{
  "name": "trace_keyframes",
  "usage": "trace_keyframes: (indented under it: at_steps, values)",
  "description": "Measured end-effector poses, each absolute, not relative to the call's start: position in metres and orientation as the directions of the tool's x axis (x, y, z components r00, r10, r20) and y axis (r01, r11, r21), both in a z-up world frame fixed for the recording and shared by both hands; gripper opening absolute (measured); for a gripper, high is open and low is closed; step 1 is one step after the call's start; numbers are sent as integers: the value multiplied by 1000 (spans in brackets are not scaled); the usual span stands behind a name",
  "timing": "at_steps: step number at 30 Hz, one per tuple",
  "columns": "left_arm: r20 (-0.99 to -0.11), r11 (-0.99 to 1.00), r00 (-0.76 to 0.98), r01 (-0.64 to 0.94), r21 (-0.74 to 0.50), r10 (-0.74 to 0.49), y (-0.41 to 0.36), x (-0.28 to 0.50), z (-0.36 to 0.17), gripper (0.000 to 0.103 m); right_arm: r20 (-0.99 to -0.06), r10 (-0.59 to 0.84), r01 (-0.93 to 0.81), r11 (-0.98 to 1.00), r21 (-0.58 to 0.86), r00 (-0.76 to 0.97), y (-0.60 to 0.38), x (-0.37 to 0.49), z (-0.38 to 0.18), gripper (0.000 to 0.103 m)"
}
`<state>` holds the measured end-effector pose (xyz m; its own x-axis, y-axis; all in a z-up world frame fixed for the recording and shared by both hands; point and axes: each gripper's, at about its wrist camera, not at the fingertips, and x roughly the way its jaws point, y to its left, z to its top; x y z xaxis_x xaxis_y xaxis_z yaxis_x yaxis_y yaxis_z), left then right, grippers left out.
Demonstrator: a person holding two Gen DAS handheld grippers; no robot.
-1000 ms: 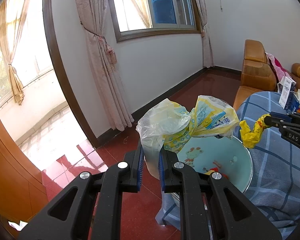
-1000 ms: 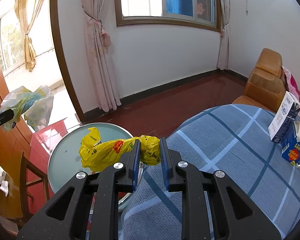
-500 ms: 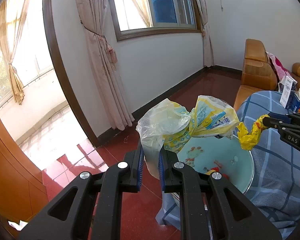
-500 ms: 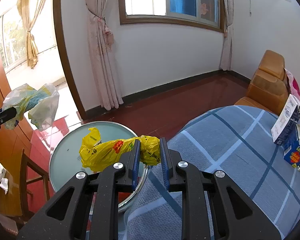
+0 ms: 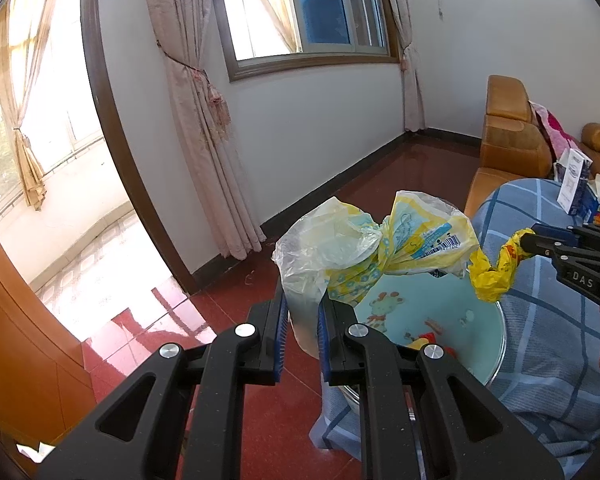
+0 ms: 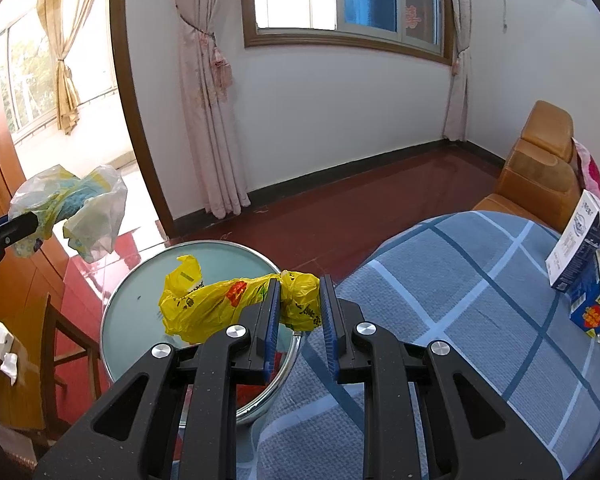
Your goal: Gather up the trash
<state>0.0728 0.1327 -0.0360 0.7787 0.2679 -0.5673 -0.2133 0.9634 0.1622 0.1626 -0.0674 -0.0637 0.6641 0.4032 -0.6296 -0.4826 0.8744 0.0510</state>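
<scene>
My left gripper (image 5: 302, 310) is shut on a crumpled clear and yellow plastic wrapper (image 5: 374, 246), held in the air above a round basin (image 5: 496, 344) with a pale blue inside. The wrapper also shows in the right wrist view (image 6: 74, 204). My right gripper (image 6: 299, 298) holds a crumpled yellow plastic bag (image 6: 220, 300) over the same basin (image 6: 116, 304); its jaws stand slightly apart around the bag. The bag also shows in the left wrist view (image 5: 496, 270), hanging from the right gripper (image 5: 534, 240).
A table with a blue checked cloth (image 6: 460, 300) stands to the right, with cartons (image 6: 580, 248) on it. Brown sofa (image 6: 540, 168) behind it. Red tiled floor (image 5: 284, 420), curtains (image 5: 204, 120), wooden chair with tissues (image 6: 4, 352) at left.
Both grippers have kept their loads over the basin with only slight drift. The right gripper's jaws look a little wider apart around the yellow bag.
</scene>
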Motion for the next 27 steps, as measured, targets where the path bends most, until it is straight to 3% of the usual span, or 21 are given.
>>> trace_keyframes:
  at_steps: [8,10,11,16,24,27]
  values:
    - [-570,969,783,-193,155,248,129,77,-36,18,-621,440,-512,856,73,648,-63,163,-62,23]
    - [-567,969,786,-191,156,246,126,77,-37,36,-616,456,-521,849,86,643,-61,162,-62,28]
    - [-562,970,790,-190,153,244,124,75,-37,49,-612,457,-518,851,89,646,-62,162,-62,38]
    - [-556,974,801,-177,139,225,120,74,-36,53,-615,447,-505,858,91,650,-66,161,-64,42]
    - [-523,977,826,-188,97,211,120,59,-25,77,-588,416,-463,883,78,694,-97,135,-56,52]
    - [-505,981,841,-172,88,193,113,53,-20,78,-563,396,-442,895,61,725,-109,121,-49,57]
